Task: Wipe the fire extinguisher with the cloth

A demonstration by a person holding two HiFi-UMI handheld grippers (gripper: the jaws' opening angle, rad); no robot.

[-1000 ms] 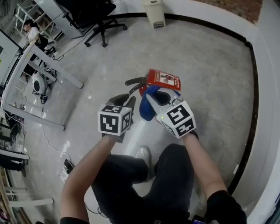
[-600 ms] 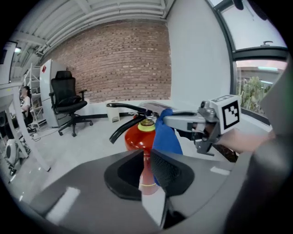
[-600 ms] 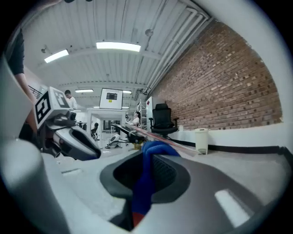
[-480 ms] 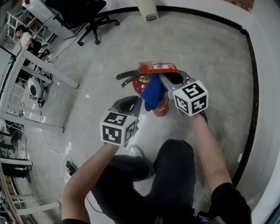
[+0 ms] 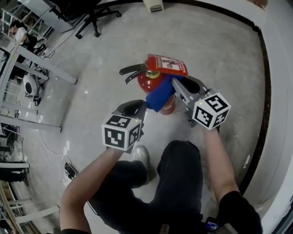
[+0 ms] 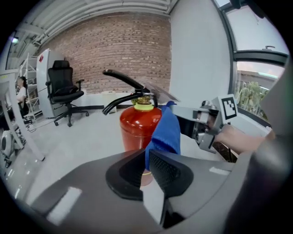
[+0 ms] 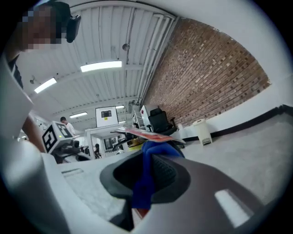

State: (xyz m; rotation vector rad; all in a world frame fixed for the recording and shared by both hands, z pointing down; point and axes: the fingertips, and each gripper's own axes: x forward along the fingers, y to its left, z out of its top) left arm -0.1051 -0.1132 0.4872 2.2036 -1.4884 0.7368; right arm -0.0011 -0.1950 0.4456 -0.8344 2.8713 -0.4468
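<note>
A red fire extinguisher (image 5: pixel 149 82) (image 6: pixel 135 128) stands upright on the floor, with a black lever handle (image 5: pixel 132 71) and a red tag (image 5: pixel 167 64) on top. My right gripper (image 5: pixel 176 85) (image 7: pixel 145 155) reaches in level from the right and is shut on a blue cloth (image 5: pixel 159 97) (image 7: pixel 142 183), which hangs against the cylinder's near right side. My left gripper (image 5: pixel 138 106) (image 6: pixel 145 153) points down at the cloth (image 6: pixel 164 132) from the front. Its jaws are closing and nearly meet, with the cloth's lower corner pinched at their tips.
A black office chair (image 5: pixel 91 20) (image 6: pixel 64 93) and white desk legs (image 5: pixel 41 64) stand at the far left. A pale bin (image 5: pixel 153 5) sits by the far wall. The dark skirting (image 5: pixel 263 68) runs down the right. My shoe (image 5: pixel 142 155) is just behind the left gripper.
The right gripper carried the cloth out to the extinguisher's right side and rolled. The left gripper sank toward the cloth's lower end and its jaws narrowed.
</note>
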